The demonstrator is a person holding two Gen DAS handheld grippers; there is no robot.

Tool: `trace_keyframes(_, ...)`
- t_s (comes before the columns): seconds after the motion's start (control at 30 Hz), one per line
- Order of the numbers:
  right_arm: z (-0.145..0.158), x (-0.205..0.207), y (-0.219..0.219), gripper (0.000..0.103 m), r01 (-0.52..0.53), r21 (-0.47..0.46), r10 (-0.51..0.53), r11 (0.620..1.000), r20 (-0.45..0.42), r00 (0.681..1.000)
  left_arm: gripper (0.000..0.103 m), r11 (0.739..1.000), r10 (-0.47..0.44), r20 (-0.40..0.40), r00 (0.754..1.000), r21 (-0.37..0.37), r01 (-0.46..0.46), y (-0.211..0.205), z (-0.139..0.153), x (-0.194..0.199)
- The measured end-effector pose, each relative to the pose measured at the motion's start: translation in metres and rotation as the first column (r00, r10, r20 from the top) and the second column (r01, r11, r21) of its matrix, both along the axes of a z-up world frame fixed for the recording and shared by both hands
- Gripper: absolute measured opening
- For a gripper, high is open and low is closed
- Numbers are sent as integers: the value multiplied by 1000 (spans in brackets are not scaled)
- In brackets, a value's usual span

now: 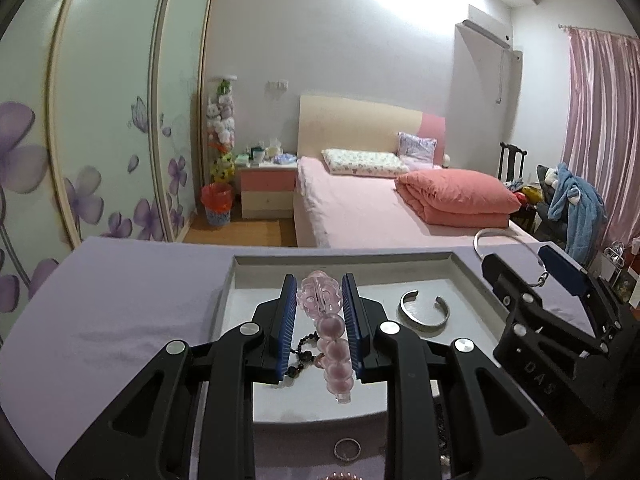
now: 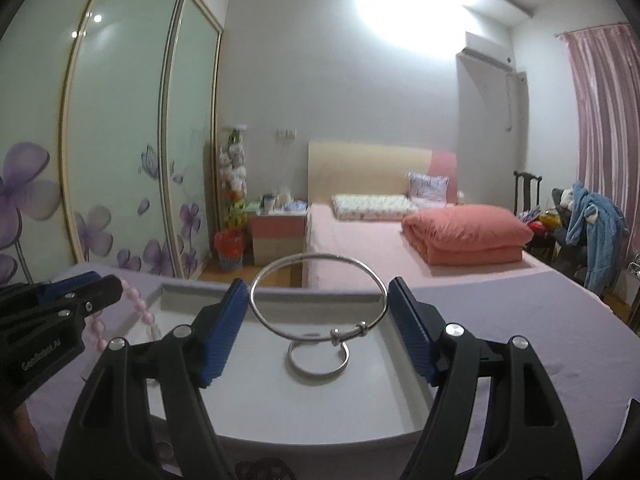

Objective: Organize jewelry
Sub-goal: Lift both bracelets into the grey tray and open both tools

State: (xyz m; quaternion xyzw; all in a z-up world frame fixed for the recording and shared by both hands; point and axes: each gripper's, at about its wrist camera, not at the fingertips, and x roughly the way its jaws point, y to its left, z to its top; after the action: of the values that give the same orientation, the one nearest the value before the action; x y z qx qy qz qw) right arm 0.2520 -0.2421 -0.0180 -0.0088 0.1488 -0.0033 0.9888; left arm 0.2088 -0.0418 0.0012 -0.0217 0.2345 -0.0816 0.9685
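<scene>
Jewelry is partly sorted — a silver cuff bracelet [image 1: 424, 312] lies in the grey tray [image 1: 344, 259], at two o'clock from the left gripper [image 1: 320, 308], whose fingers pinch a pink bead bracelet [image 1: 334, 348]. Right gripper [image 2: 318, 304] clasps a silver bangle [image 2: 318, 296] above the tray — both await placing, and a small ring [image 1: 347, 449] sits outside at six o'clock.

two grippers [image 1: 319, 312] [image 2: 318, 320], one tray [image 1: 344, 260], two bead bracelets [image 1: 332, 344] [image 1: 304, 354], two silver bangles [image 2: 318, 300] [image 1: 424, 314], one ring [image 1: 347, 449].

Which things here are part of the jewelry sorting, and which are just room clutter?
Job:
pink bead bracelet in left gripper
thin silver bangle in right gripper
silver cuff in grey tray
dark bead strand
small ring

Lying about:
folded quilt
blue robe
bin
</scene>
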Motion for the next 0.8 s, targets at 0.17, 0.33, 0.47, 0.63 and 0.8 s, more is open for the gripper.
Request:
trace_keyframes(0.17, -16, 26, 1, 70, -19, 7, 19, 1000, -101, 995, 24, 1000, 1, -38, 999, 1, -1, -4, -11, 17)
trace_keyframes(0.33, -33, 50, 4, 67, -41, 31, 47, 999, -205, 978, 24, 1000, -12, -85, 996, -10, 11, -6, -19, 32)
trace_keyframes(0.47, -38, 61, 6, 70, -64, 45, 73, 997, -255, 964, 27, 999, -11, -116, 993, -35, 7, -1, -22, 39)
trace_keyframes(0.63, -32, 49, -9, 78, -51, 72, 66, 996, -232, 970, 33, 998, 25, -88, 996, -54, -30, 16, -8, 33)
trace_keyframes(0.8, -21, 29, -28, 78, -17, 94, 35, 995, -203, 978, 33, 995, 64, -79, 995, -74, -70, 31, 2, 26)
